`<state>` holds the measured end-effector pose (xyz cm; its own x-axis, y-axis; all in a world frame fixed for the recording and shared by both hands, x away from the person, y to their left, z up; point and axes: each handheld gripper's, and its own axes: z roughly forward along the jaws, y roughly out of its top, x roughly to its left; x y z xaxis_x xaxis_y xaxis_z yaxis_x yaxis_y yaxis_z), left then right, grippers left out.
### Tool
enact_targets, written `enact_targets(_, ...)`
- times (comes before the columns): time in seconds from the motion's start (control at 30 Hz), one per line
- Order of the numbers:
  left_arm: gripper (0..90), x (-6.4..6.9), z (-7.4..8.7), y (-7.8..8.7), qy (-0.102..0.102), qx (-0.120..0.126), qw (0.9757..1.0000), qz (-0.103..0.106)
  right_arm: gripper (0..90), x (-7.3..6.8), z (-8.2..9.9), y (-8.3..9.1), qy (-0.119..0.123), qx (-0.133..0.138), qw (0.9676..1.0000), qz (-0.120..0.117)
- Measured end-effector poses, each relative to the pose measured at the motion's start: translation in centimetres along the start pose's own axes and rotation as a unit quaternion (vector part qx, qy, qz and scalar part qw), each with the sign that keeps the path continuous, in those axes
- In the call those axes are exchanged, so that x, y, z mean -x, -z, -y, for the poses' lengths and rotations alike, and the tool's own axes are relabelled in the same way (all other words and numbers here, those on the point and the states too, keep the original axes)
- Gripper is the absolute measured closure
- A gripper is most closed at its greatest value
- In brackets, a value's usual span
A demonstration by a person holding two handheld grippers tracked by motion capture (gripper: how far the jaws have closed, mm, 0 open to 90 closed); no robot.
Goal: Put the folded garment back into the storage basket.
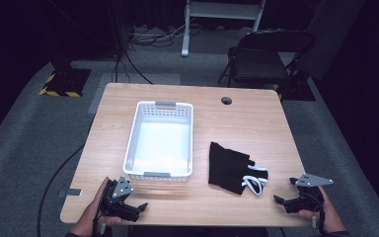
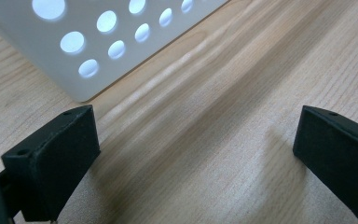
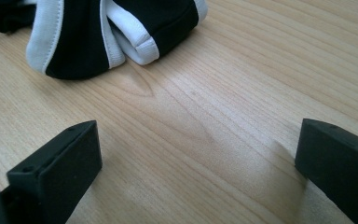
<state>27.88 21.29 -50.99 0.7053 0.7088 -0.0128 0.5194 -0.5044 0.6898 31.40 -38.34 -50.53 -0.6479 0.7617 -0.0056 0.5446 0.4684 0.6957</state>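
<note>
Nearest to us, at the near left edge of the counter (image 1: 256, 118), we see the left gripper (image 1: 134, 207) held in a hand (image 1: 93, 217), its jaws spread wide with nothing but bare wood between them. In the left gripper view those jaws frame the wood grain, and a corner of the basket (image 2: 74, 42) with its round holes sits just ahead of them.

Moving right, we find the white basket (image 1: 160, 140) standing upright on the left half of the counter, a grey handle at each short end.

Right of it, close by but apart, lies the black cloth (image 1: 229, 167) with white trim, flat on the wood.

Farther right, at the near right edge, the right gripper (image 1: 287, 196) sits in the other hand (image 1: 325, 215), near the cloth without touching it. Its jaws are also wide and hold nothing; in the right gripper view the cloth (image 3: 93, 32) lies ahead of them.
</note>
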Motion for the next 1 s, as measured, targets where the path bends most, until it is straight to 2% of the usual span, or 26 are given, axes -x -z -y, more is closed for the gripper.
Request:
enact_targets(0.17, 0.2, 0.0, 0.0, 0.0, 0.001, 0.0, 1.0, 0.0, 0.8, 0.0, -0.2, 0.1, -0.002, -0.012, 0.9999, 0.003)
enact_targets(0.3, 0.2, 0.0, 0.0, 0.0, 0.0, 0.0, 1.0, 0.0, 1.1, -0.2, -0.5, 0.2, 0.011, -0.022, 0.9996, 0.016)
enact_targets(0.4, 0.2, 0.0, 0.0, 0.0, 0.001, 0.0, 1.0, 0.0, 2.5, -0.2, -0.7, 0.4, 0.012, -0.027, 0.9993, 0.021)
enact_targets(0.6, 0.2, 0.0, 0.0, 0.0, 0.0, 0.0, 1.0, 0.0, 2.7, -0.3, -1.2, 1.1, 0.012, -0.018, 0.9994, 0.028)
enact_targets(0.77, 0.2, 0.0, 0.0, 0.0, 0.0, 0.0, 1.0, 0.0, 2.8, -0.6, -1.8, 1.7, 0.019, -0.008, 0.9993, 0.031)
enact_targets(1.0, 0.2, 0.0, 0.0, 0.0, 0.0, 0.001, 1.0, 0.0, 2.9, -1.3, -2.4, 2.2, 0.035, -0.01, 0.9989, 0.031)
